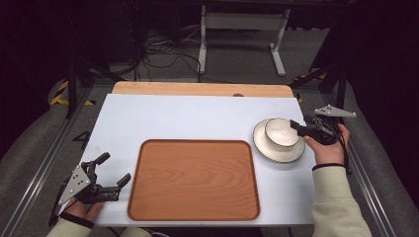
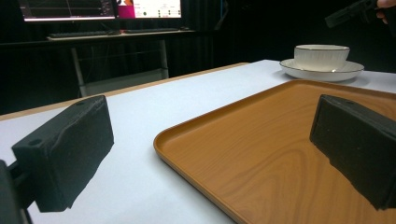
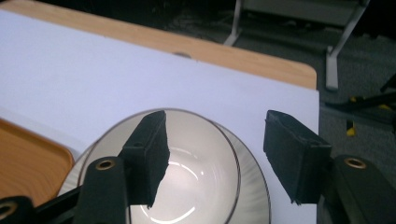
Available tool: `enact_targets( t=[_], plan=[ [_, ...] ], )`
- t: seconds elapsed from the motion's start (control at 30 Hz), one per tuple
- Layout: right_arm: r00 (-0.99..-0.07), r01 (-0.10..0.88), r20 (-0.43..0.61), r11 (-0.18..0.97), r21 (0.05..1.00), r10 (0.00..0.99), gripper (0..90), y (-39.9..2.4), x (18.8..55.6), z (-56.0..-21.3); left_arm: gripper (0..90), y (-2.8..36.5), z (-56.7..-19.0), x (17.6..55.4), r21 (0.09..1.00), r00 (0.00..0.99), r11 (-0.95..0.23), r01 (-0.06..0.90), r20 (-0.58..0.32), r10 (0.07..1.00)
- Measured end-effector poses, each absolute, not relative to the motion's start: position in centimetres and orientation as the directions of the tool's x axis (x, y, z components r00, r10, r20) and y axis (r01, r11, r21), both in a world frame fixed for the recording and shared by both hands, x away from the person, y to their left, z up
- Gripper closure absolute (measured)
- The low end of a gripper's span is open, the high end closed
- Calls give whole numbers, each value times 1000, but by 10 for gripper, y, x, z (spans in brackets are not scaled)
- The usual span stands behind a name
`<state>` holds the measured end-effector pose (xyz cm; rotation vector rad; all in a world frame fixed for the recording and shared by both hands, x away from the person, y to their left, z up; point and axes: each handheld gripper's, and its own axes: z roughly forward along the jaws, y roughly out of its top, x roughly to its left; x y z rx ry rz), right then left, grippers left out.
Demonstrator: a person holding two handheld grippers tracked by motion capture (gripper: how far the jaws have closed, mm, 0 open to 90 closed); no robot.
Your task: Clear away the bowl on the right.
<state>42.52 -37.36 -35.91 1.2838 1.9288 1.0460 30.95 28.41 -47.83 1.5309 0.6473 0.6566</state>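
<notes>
No readable writing anywhere on the gear: the bowl (image 1: 281, 132), the plate (image 1: 262, 147) and the tray (image 1: 193, 178) are all plain, and the screens at the back of the left gripper view are too blurry to read

The white bowl sits in the white plate near the right edge of the white worktop (image 1: 168, 118), just right of the wooden tray's top right corner. The right gripper (image 1: 298, 125) is at the bowl's right rim; in the right gripper view its jaws are part open with one pad above the bowl's inside and the other outside the rim over the plate, and neither pad is pressing on the rim as far as I can see

The left gripper (image 1: 113, 170) hovers low at the front left corner, jaws wide apart, holding nothing, with one pad over the tray's left rim

Lots of bare worktop behind the tray and to its left. The plate has only a narrow strip of worktop between it and the right edge
</notes>
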Motion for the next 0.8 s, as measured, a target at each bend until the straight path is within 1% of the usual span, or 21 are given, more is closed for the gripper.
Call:
enact_targets(
  t=[0.1,0.17,0.23,0.33,0.43,0.57,0.8],
  plan=[
    [-363,550,-49,257,794,930,421,-374,431,-359,2,284,-478,310,998,677,-56,18,29,736],
    [-367,576,-42,263,774,929,433,-374,434,-360,2,284,-478,310,998,677,-56,17,29,736],
    [-367,585,-41,264,767,929,448,-374,435,-360,2,284,-478,310,998,677,-56,17,30,736],
    [-347,626,-39,262,735,937,463,-375,441,-363,2,284,-478,310,998,677,-56,18,29,735],
    [-335,643,-38,258,721,941,463,-375,443,-365,2,284,-478,309,998,677,-56,17,29,735],
    [-313,684,-18,239,690,950,485,-375,449,-369,2,284,-478,310,998,677,-56,17,29,735],
    [-276,733,-22,225,642,961,497,-375,458,-378,2,284,-478,309,998,677,-56,17,29,736]
  ],
)
